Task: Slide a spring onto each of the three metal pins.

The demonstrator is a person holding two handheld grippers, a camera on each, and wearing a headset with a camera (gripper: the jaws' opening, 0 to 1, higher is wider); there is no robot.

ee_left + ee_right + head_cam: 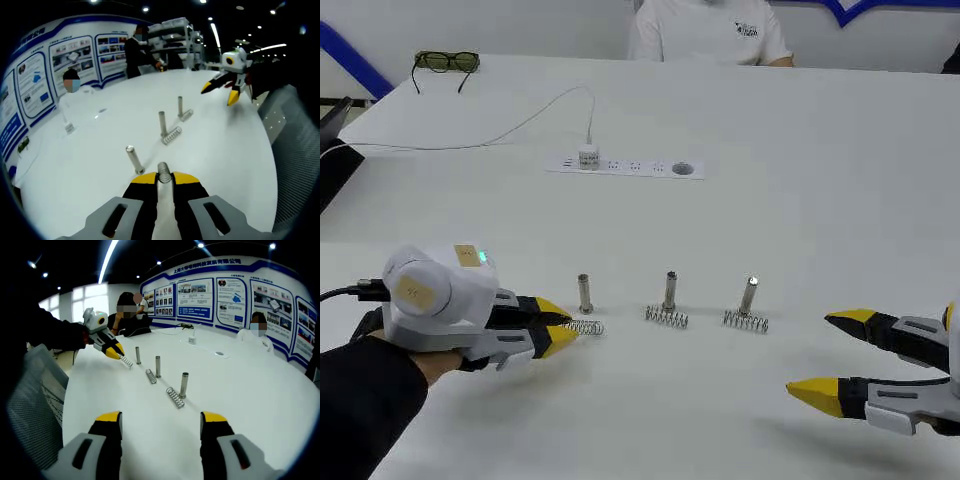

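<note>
My left gripper [570, 325], white-bodied with black fingers tipped in yellow, lies at the lower left of the head view. Its fingers [556, 340] are drawn together on one end of a small silver wire coil, the clamped spring [586, 327]. In the left gripper view this coil pokes out between the two yellow tips at the bottom centre. I cannot tell whether its free end touches the white worktop [800, 200].

My right gripper [810, 352], of the same make, hovers at the lower right of the head view. Its fingers [815, 393] are spread wide with nothing between them. It is well apart from the row of parts.

Just above the clamped spring in the head view stands the left pin [584, 293], a short upright silver metal post with a flared foot. The middle pin [670, 290] is at frame centre, with the middle spring [666, 317] lying on its side against the pin's foot. To the right is the right pin [748, 295], leaning a little in this view. The right spring [745, 321] lies flat just below it. All three pins are bare.

Higher in the frame, a flat white power strip [620, 165] lies on the worktop with a white plug [588, 156] in it. A thin white cable [510, 130] runs from the plug to the left edge. At the upper left is a pair of dark green glasses [446, 61]. At the top centre a person in a white shirt [705, 30] sits at the far edge.
</note>
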